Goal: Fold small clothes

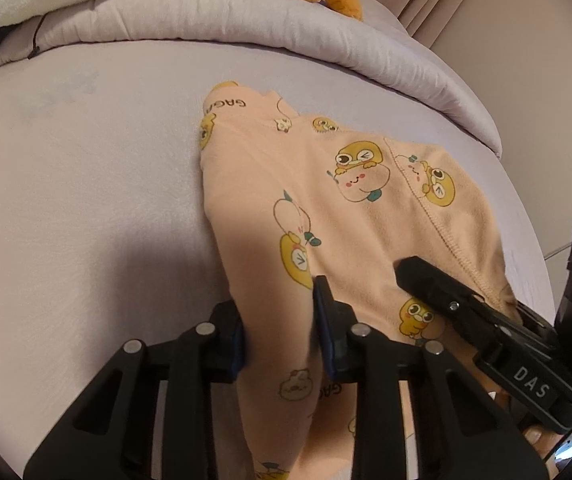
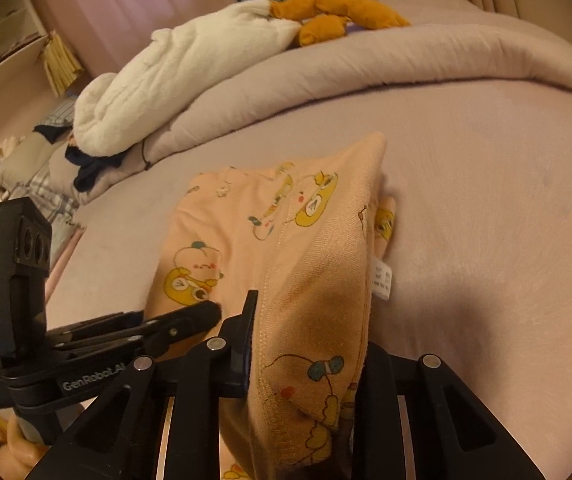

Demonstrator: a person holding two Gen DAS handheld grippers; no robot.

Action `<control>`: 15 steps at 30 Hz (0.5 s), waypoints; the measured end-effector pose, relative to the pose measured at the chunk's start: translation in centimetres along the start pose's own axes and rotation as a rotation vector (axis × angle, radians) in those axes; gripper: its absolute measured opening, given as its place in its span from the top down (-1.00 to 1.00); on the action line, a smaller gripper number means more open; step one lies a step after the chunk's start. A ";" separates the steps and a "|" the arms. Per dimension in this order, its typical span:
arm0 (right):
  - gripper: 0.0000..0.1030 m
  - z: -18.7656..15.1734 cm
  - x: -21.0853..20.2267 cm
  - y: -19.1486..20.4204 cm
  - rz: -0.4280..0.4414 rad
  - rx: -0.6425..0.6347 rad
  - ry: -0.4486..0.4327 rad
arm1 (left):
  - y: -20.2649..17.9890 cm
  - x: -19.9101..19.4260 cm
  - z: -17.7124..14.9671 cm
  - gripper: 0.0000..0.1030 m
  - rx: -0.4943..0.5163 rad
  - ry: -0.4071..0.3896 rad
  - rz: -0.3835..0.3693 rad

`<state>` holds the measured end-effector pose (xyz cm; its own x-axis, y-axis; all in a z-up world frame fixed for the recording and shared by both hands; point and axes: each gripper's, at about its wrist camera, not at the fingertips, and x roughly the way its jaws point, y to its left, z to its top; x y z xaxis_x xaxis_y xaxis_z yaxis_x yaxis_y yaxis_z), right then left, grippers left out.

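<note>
Peach garment (image 1: pixel 326 208) pinched between both grippers' fingers (image 1: pixel 328 320), low over bedsheet (image 1: pixel 86 160).

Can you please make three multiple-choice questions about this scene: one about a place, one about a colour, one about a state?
1. Where does the white plush blanket lie?
A. on the rolled duvet
B. under the garment
C. on the floor

2. What is the main colour of the printed garment?
A. blue
B. peach
C. grey

3. What is the state of the left gripper?
A. open, away from cloth
B. shut on the garment
C. out of view

Answers:
1 A, it rests on the duvet at the far end of the bed.
2 B, peach cloth with yellow cartoon prints.
3 B, cloth is pinched between its fingers.
</note>
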<state>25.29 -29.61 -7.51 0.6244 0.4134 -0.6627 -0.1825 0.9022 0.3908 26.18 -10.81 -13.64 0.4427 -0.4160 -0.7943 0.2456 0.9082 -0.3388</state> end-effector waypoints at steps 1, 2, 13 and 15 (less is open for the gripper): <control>0.49 0.0 -0.3 0.3 -0.001 -0.012 -0.005 | -0.1 -0.2 -0.1 0.46 0.006 -0.002 0.003; 0.49 -0.1 -0.5 0.6 -0.003 -0.021 -0.007 | -0.2 -0.5 -0.2 0.47 0.012 -0.005 0.005; 0.49 -2.3 -3.7 2.6 0.027 -0.038 -0.038 | -0.8 -4.5 -3.3 0.47 0.051 -0.038 0.013; 0.49 -2.6 -4.2 3.1 0.032 -0.048 -0.041 | -1.1 -5.1 -4.0 0.47 0.057 -0.042 0.018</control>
<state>20.06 -28.24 -5.17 0.6477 0.4381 -0.6234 -0.2389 0.8937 0.3798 20.23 -9.48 -11.25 0.4831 -0.4020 -0.7778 0.2855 0.9121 -0.2941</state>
